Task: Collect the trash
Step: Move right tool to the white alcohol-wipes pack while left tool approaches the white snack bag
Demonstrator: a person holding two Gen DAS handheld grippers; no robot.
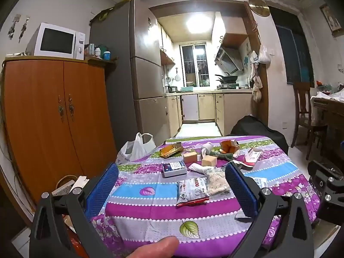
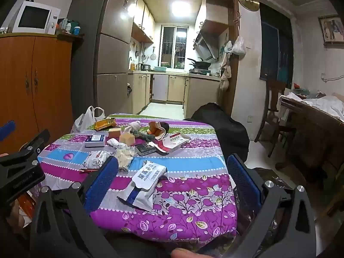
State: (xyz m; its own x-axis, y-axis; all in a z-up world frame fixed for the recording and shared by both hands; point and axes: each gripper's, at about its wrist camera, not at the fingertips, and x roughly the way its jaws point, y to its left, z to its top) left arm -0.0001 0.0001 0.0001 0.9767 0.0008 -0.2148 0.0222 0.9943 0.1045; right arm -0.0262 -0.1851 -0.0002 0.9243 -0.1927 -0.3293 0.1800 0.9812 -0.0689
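Table (image 1: 286, 172) under a purple, blue and grey floral cloth filled the lower centre of both views, with trash strewn across its far half.

Left gripper (image 1: 172, 185) hovered at the near edge, lower centre of the left wrist view, blue pads spread wide and nothing between them. A fingertip (image 1: 154, 248) showed at the bottom edge.

Right gripper (image 2: 172, 178) hung over the near right part of the table, lower centre of its own view, jaws equally wide and empty. Part of it also showed at the right edge of the left wrist view.

Trash noted:
- white snack wrapper (image 1: 193, 190) with a red end, centre of the left view, beside a clear bag of crumbs (image 1: 217, 181)
- white and blue wipes packet (image 2: 144, 182), lying between the right gripper's pads in its view but not touched
- white and blue small box (image 1: 174, 168), mid-table
- two tan cubes (image 1: 209, 161), close together behind it
- orange tray (image 1: 169, 150), far left of the table
- red and white medicine carton (image 2: 174, 143), open, far right
- dark small box (image 2: 145, 148), just in front of that carton
- crumpled white tissue (image 1: 200, 167)

White plastic bag (image 1: 137, 148) stood off the table's far left corner. Microwave (image 1: 59, 40) sat on a wooden cabinet (image 1: 53, 111), upper left.
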